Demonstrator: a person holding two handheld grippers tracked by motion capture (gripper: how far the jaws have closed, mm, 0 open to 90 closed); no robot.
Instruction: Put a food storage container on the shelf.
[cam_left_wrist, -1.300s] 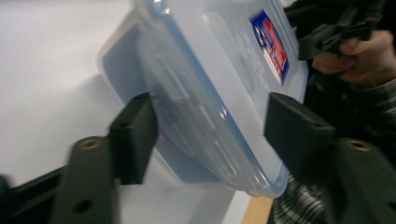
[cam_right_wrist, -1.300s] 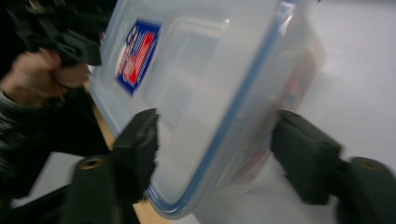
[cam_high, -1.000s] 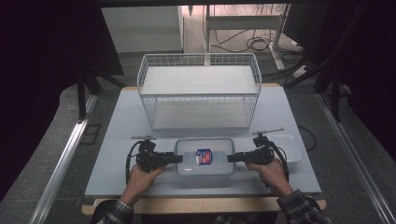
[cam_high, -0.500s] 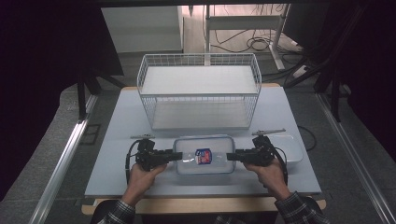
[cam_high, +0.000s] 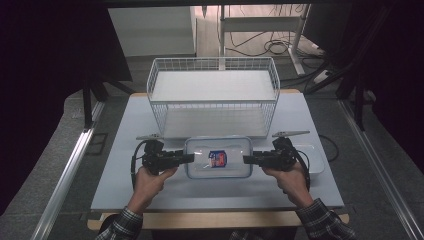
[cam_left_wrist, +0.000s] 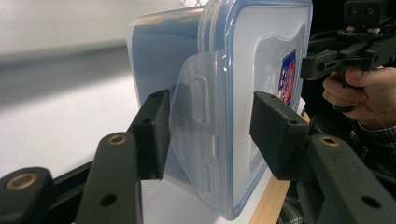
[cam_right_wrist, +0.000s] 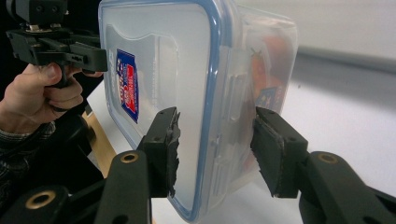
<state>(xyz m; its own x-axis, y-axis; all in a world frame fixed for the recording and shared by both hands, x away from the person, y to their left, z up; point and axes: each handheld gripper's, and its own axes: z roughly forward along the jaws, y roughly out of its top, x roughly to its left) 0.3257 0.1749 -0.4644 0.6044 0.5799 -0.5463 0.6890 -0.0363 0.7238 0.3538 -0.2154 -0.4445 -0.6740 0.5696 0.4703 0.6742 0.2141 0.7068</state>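
A clear plastic container (cam_high: 218, 157) with a blue-rimmed lid sits level between the two grippers, over the near middle of the white table (cam_high: 125, 150). The left gripper (cam_high: 186, 158) pinches its left short end, jaws part-way closed with a pad above and a pad below the lid's side latch; the left gripper view shows one pad on the base side and the other on the lid. The right gripper (cam_high: 248, 159) clamps the opposite short end the same way, its pads (cam_right_wrist: 168, 140) bearing on lid and base across the latch. A red and blue label (cam_high: 217, 158) marks the lid's centre. Just behind the container stands a white wire basket (cam_high: 214, 97), its front wall near the container's far edge, leaving only a narrow strip of table between them. To the right, just beyond the right hand (cam_high: 290, 172), lies a white tray (cam_high: 315, 157). The near table edge (cam_high: 215, 200) lies a little ahead of the person's hands, with bare tabletop on both outer sides.
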